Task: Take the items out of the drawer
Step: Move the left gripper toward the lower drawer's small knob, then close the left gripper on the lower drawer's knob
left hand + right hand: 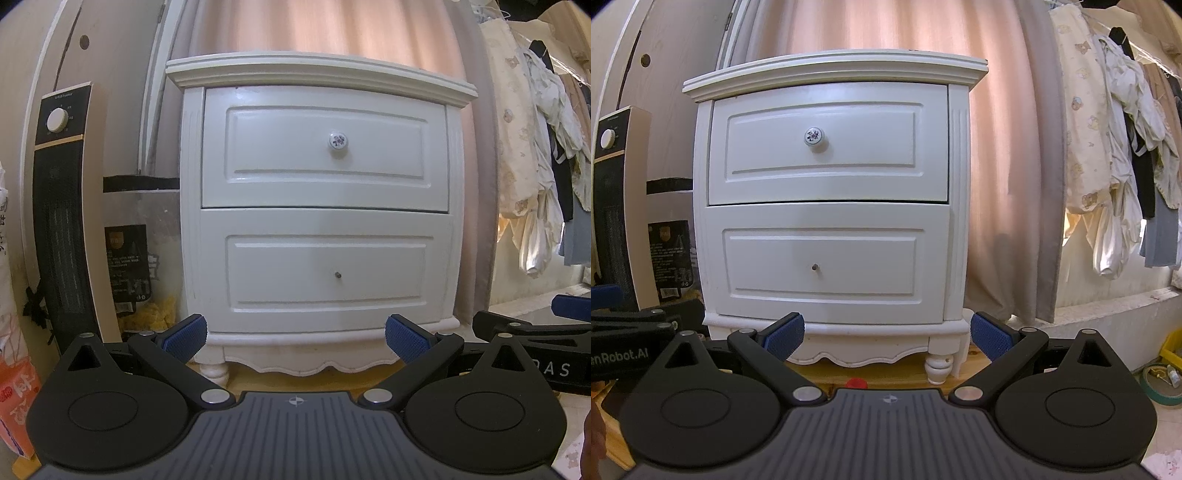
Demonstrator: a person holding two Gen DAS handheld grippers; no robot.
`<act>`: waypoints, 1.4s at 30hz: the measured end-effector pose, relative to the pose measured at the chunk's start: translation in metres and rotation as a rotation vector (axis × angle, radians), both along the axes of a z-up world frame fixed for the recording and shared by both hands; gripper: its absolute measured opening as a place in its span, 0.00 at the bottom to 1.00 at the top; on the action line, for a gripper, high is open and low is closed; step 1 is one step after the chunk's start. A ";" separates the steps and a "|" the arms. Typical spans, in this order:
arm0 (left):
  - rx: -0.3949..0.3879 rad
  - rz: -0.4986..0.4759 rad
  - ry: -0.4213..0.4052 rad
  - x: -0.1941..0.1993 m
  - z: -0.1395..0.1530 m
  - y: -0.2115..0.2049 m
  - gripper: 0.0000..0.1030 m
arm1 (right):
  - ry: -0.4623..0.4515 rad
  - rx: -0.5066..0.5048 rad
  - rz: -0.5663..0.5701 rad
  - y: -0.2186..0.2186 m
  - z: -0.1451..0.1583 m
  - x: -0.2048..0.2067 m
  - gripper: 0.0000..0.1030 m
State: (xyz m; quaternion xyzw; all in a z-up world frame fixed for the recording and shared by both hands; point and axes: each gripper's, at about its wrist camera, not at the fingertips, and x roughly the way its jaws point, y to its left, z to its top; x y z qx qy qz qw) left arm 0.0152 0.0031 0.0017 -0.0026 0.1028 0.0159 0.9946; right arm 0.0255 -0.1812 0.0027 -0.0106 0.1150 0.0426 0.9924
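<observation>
You are facing a white nightstand (317, 206) with two drawers, both closed; the items you are after are inside and not visible at all, so you cannot tell yet what they are, how many, or which drawer holds them.

The top drawer (325, 147) carries a round ceramic knob (338, 141) with a small floral print at its centre, at about 12 o'clock from your left claw (295, 338); that knob is your hold; it looks hard, glazed and likely slippery, so close the pads squarely across its neck rather than its dome, and pull straight, since a painted wooden drawer probably slides stiffly and may bind if tugged askew.

The bottom drawer (328, 269) has no knob, only a bare screw stub (337, 274); that would be a poor, thin thing to pinch.

Both claws are spread wide and hold nothing; the right claw (886, 334) sits just beside the left, at 3 o'clock of it, both low and well short of the cabinet front, with the knob at about 11 o'clock in the right view.

A small red object (857, 382) on the floor under the nightstand is half hidden behind the right claw's body; you cannot make out what it is; the nightstand's top surface is out of sight from this low angle.
</observation>
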 end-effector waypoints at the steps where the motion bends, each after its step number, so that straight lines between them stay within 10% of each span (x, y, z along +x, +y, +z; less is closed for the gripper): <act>1: -0.001 0.003 -0.002 0.001 0.000 0.000 1.00 | -0.001 -0.001 0.001 0.000 0.001 0.001 1.00; 36: 0.004 -0.004 -0.041 0.110 -0.011 -0.036 0.99 | -0.034 0.007 -0.002 -0.028 0.007 0.039 1.00; 42: -0.008 -0.001 -0.013 0.132 -0.015 -0.042 0.83 | -0.024 0.018 -0.015 -0.039 0.003 0.045 1.00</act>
